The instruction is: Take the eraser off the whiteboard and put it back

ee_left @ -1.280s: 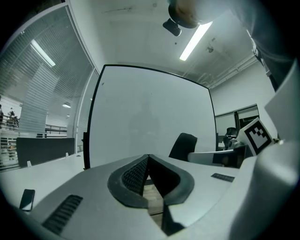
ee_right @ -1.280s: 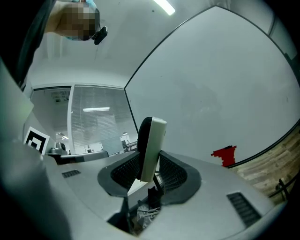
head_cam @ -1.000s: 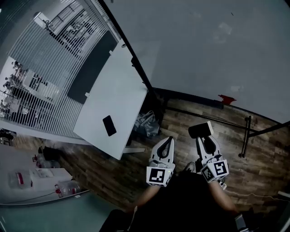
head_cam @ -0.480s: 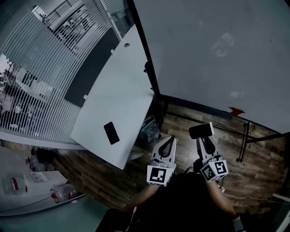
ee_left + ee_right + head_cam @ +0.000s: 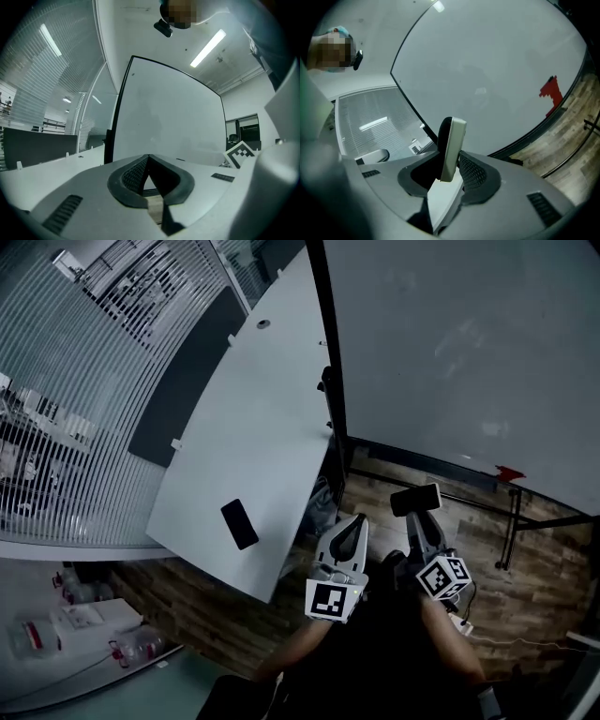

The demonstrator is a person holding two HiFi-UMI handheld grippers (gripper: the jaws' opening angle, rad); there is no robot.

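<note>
The right gripper (image 5: 421, 514) has its jaws clenched on a slim rectangular eraser (image 5: 415, 499) of black felt with a white back. It holds the eraser clear of the large black-framed whiteboard (image 5: 469, 352), above the wooden plank floor (image 5: 553, 568). The left gripper (image 5: 351, 526) has its jaws pressed together with nothing between them. A black phone (image 5: 240, 524) lies near the near edge of the white counter (image 5: 253, 418).

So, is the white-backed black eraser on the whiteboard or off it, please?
Off: the right gripper clamps the eraser between its jaws, apart from the whiteboard.

White table (image 5: 258, 418) with black phone (image 5: 240, 524)
</note>
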